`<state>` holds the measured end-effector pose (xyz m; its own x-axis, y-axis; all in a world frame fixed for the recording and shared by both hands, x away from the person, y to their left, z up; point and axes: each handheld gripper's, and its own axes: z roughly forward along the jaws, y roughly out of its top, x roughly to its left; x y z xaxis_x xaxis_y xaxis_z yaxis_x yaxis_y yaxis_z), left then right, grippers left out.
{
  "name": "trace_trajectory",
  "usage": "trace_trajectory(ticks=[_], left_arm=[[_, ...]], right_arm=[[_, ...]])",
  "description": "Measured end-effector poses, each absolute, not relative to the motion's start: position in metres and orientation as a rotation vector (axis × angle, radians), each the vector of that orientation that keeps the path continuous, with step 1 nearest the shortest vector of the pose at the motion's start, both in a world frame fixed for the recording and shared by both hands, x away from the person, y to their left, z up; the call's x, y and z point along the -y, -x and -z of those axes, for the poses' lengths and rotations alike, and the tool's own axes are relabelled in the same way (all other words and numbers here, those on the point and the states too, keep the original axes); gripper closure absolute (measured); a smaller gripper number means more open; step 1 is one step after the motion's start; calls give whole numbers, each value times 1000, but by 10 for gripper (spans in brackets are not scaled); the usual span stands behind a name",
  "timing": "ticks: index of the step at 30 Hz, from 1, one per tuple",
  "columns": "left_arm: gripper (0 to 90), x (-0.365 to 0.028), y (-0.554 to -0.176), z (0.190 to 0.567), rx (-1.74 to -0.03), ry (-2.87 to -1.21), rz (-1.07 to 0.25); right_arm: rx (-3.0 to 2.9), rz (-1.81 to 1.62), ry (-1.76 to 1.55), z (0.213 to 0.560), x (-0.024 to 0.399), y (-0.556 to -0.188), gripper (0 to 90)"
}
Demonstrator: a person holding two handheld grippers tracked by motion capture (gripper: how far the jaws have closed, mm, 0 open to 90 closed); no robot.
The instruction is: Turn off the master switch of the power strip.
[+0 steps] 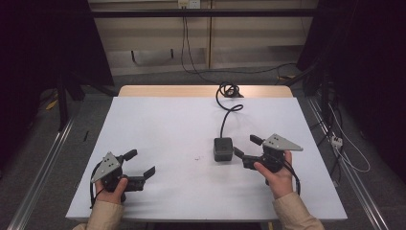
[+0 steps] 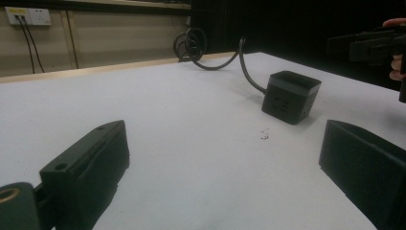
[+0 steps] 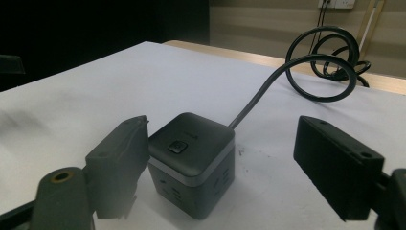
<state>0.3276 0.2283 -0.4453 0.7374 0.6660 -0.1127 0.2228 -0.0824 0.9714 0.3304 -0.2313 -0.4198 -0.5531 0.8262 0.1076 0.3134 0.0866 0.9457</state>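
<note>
one dark grey cube socket (image 1: 223, 148), one black cord (image 1: 225, 112), two grippers, one white table (image 1: 158, 124). right gripper (image 1: 246, 147): jaws spread wide, nothing pinched; cube sits just ahead between them, one jaw close beside its side, contact not clear; the other jaw well apart. left gripper (image 1: 141, 164): jaws spread, empty, cube far off ahead of it and to its right. cube is matte plastic with rounded corners, a pale seam band, a small button on top (image 3: 178, 146) and slots in its faces. cord runs away from the right gripper to a loose coil (image 3: 330, 60) at the table's far wooden edge. bare smooth tabletop all round the left gripper; near edge just behind both hands.
</note>
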Motion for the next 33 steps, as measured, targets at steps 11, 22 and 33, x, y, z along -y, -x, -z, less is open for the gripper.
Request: trace_trajectory(ticks=[11,22,33], left_arm=[[31,-227,-328,445,-718,-1653,-422],[30,-225,-329,445,-723,-1640,-418],[30,-221,-332,444,-711,-1636,-406]], right_arm=[[-1924,-1486,-1133,417,229,-333,328],[-1954,-1493,-1153,415,227,-337,471],[-1973,-1480,-1147,413,223,-341,536]])
